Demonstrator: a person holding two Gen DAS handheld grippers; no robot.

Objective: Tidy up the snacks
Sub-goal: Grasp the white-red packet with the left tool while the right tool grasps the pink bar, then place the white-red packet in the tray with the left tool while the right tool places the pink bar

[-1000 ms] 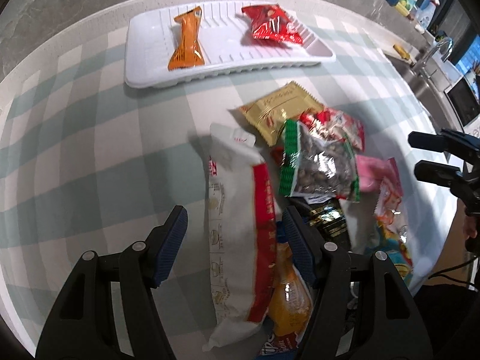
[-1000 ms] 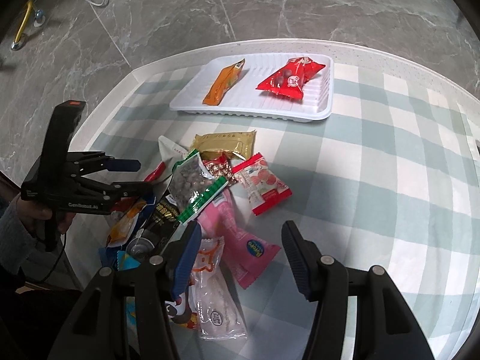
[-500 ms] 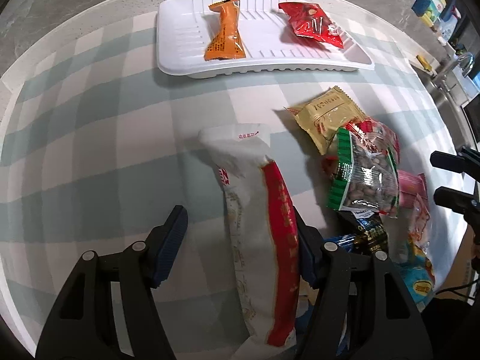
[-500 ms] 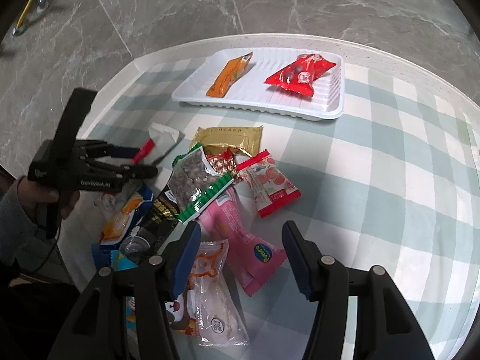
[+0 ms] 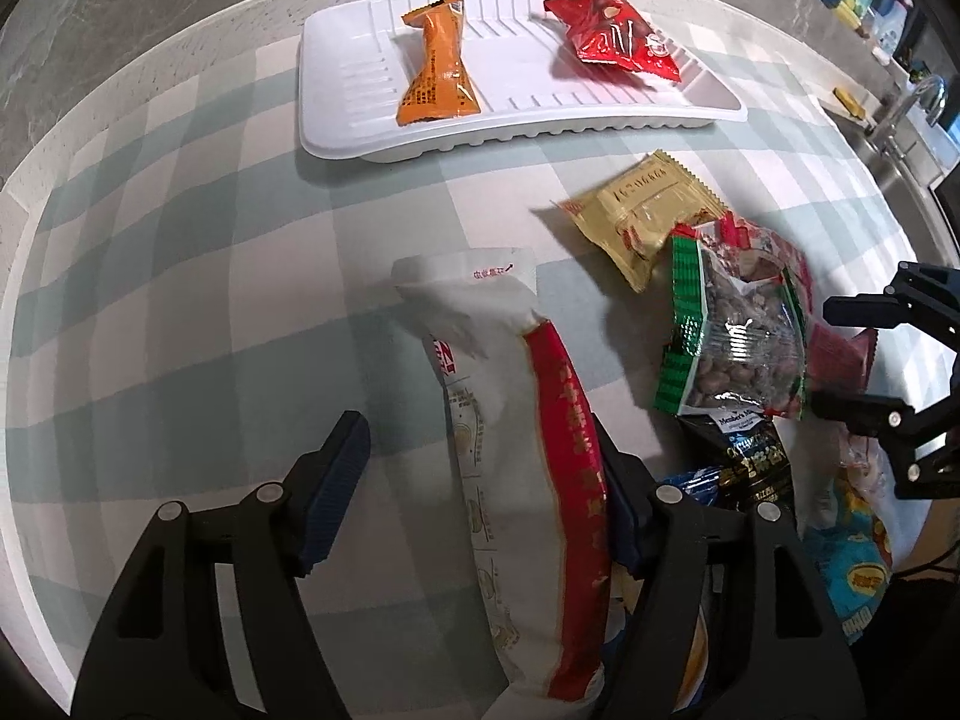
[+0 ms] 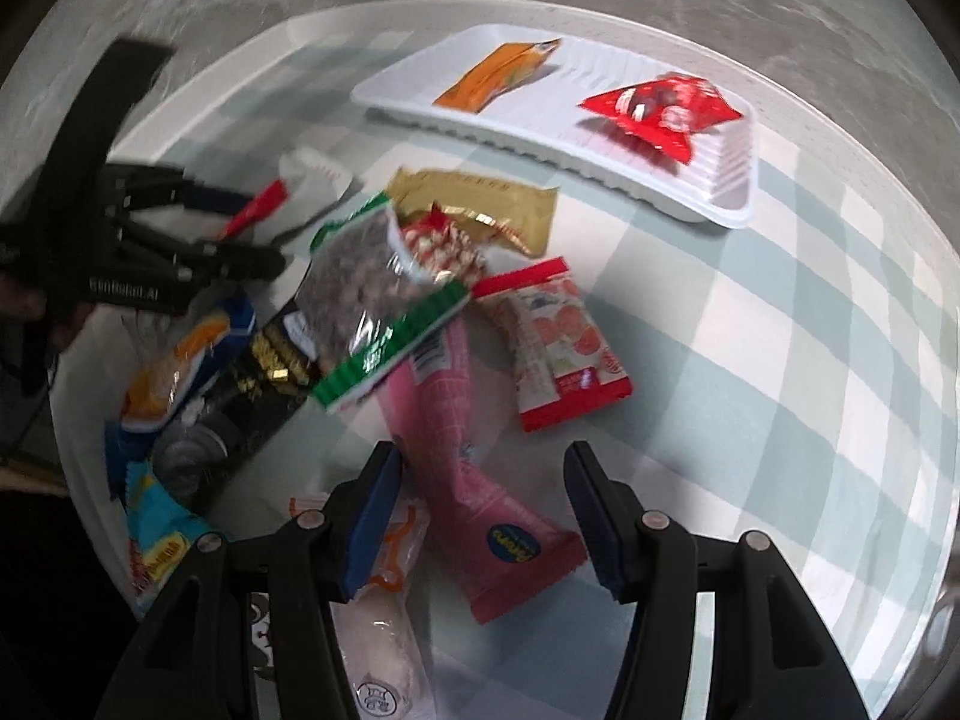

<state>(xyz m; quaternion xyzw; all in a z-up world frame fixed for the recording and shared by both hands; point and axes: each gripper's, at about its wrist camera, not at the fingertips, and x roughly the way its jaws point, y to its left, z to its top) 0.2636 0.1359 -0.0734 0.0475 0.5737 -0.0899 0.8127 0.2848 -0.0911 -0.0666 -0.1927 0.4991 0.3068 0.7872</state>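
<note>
A long white-and-red packet (image 5: 510, 420) lies between the fingers of my left gripper (image 5: 474, 480). It leans on the right finger and stands clear of the left pad (image 5: 336, 480), and the jaws are opening. My right gripper (image 6: 480, 510) is open just above a pink packet (image 6: 474, 480) on the checked cloth, pads on either side and apart from it. A white tray (image 5: 336, 138) at the far side holds an orange packet (image 5: 438, 78) and a red packet (image 5: 612, 42). The right wrist view is blurred.
A heap of snacks sits near the table's edge: a green-edged nut bag (image 5: 738, 336), a gold packet (image 5: 648, 216), a black packet (image 6: 270, 360), a strawberry packet (image 6: 558, 348) and blue packets (image 6: 156, 534). A sink and tap (image 5: 912, 102) stand beyond the table.
The white-and-red packet now lies straighter between my left fingers, with the tray closer in view. My right gripper has sunk and rolled towards the pink packet.
</note>
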